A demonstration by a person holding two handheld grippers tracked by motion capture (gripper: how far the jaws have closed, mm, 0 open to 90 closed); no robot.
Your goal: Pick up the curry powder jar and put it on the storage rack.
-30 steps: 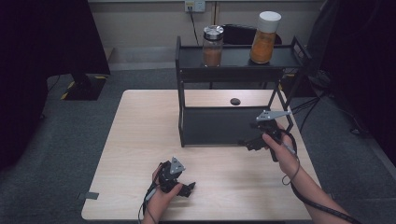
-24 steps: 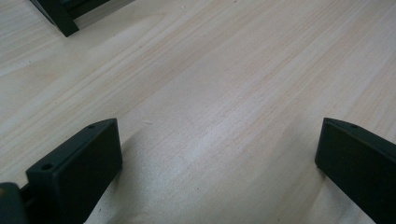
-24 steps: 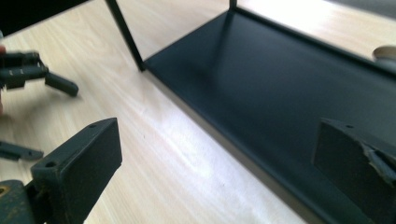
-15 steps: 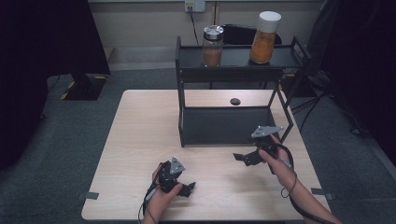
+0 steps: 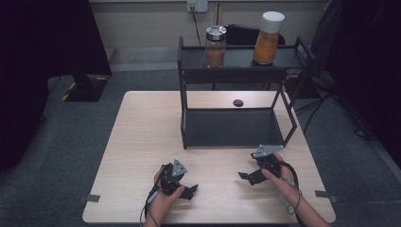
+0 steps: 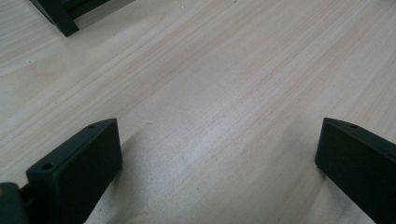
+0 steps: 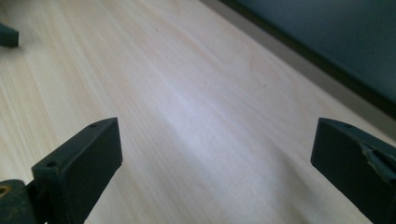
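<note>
Two jars stand on the top shelf of a black two-level rack (image 5: 189, 113): a glass jar with a silver lid (image 5: 215, 46) and a taller jar with a white lid (image 5: 267, 39), both holding orange-brown contents. My left gripper (image 5: 189, 191) rests low on the wooden table (image 5: 142, 137) near its front edge, open, nothing between its jaws (image 6: 219, 163). My right gripper (image 5: 246, 177) sits in front of the rack's right half, jaws wide apart and empty (image 7: 215, 163), pointing left over bare wood.
A small dark round object (image 5: 238, 102) lies on the table behind the rack. The rack's lower shelf (image 7: 327, 42) runs along the upper right of the right gripper view. A black post base (image 5: 85, 87) stands on the grey carpet at left. Cables trail right of the table.
My right gripper has moved away from the rack's lower shelf, toward the front of the table and down near the wood. The left gripper has stayed put.
</note>
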